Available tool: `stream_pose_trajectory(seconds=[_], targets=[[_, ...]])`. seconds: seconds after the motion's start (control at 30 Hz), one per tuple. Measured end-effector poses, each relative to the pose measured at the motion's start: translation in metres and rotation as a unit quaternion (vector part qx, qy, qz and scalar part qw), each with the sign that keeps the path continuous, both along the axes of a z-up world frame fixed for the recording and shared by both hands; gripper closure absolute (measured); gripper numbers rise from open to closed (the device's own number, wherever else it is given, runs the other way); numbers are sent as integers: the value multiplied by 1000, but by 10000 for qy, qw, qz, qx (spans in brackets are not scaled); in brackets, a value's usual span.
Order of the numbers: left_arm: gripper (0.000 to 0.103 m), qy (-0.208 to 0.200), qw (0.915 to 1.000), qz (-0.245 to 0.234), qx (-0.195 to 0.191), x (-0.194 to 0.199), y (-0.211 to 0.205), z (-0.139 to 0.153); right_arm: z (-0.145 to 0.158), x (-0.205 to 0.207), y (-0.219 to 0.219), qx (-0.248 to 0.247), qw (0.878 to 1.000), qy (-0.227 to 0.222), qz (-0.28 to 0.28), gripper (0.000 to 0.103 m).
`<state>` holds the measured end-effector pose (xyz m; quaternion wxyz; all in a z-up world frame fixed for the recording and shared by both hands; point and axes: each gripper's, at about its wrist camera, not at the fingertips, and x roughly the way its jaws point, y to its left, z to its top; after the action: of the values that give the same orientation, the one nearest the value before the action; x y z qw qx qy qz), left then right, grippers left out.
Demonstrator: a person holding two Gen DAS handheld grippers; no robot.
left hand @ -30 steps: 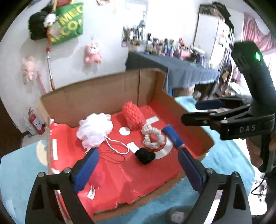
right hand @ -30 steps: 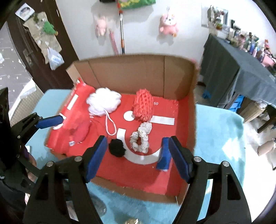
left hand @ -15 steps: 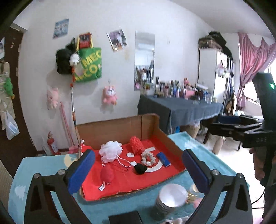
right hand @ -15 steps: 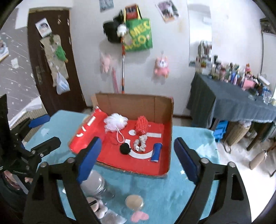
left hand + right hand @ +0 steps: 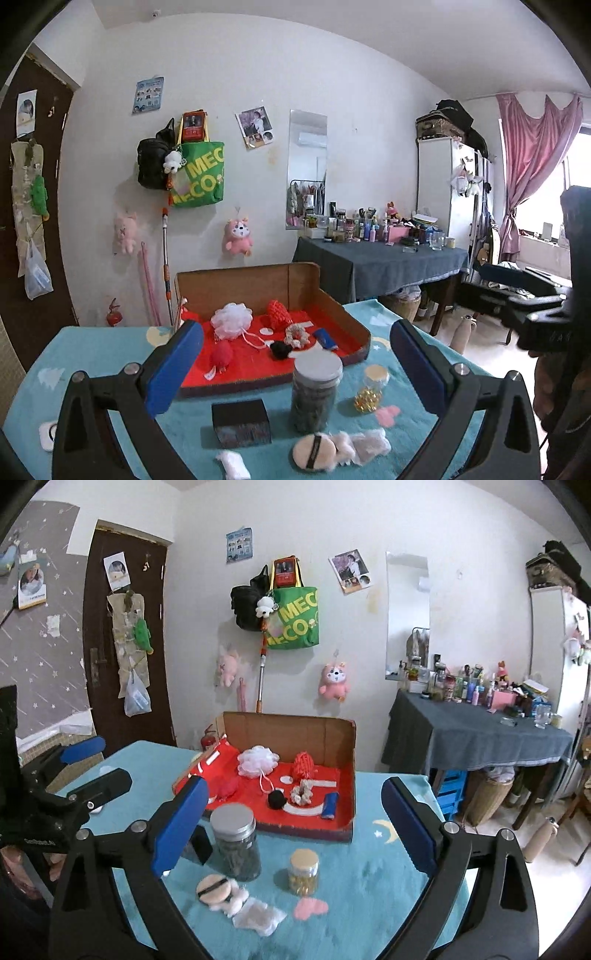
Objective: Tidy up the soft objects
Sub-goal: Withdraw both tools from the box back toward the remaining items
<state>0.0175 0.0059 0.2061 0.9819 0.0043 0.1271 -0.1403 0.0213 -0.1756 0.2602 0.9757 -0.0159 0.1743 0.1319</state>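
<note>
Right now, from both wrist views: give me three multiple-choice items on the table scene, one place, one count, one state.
1. Where does the white mesh pouf lie?
A. In the red-lined cardboard box
B. On the teal cloth by the jars
C. On the grey-draped table

2. How many lidded jars stand on the teal cloth in front of the box?
A. One
B. Two
C. Four

3. What is between the fingers of the right gripper?
A. The black pompom
B. The round powder puff
C. Nothing

Answers:
1. A: the pouf sits near the box's back wall, beside the red knit piece.
2. B: a tall silver-lidded jar and a small jar of yellow beads.
3. C: its jaws are opening with bare space between them; the powder puff lies on the cloth.
</note>
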Motion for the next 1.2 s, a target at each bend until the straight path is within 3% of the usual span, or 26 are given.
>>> stream_pose_trajectory(seconds=[0.17,0.33,0.57,0.93,1.2], targets=[[0,10,9998,170,-58,-17,0,-25,-29,-25,8,-22,9996,-107,-273,7],[0,266,9990,312,-198,-20,5,-58,-61,-35,16,-262,9970,-324,-658,7],[0,470,9970,587,-173,-18,10,-95,-107,-33,25,-403,9955,-209,-836,7],[0,1257,9895,665,-270,0,19,-143,-170,-13,31,-313,9947,667,-722,7],[0,1645,9826,804,-307,14,28,-157,-188,0,29,-196,9919,1069,-659,7]])
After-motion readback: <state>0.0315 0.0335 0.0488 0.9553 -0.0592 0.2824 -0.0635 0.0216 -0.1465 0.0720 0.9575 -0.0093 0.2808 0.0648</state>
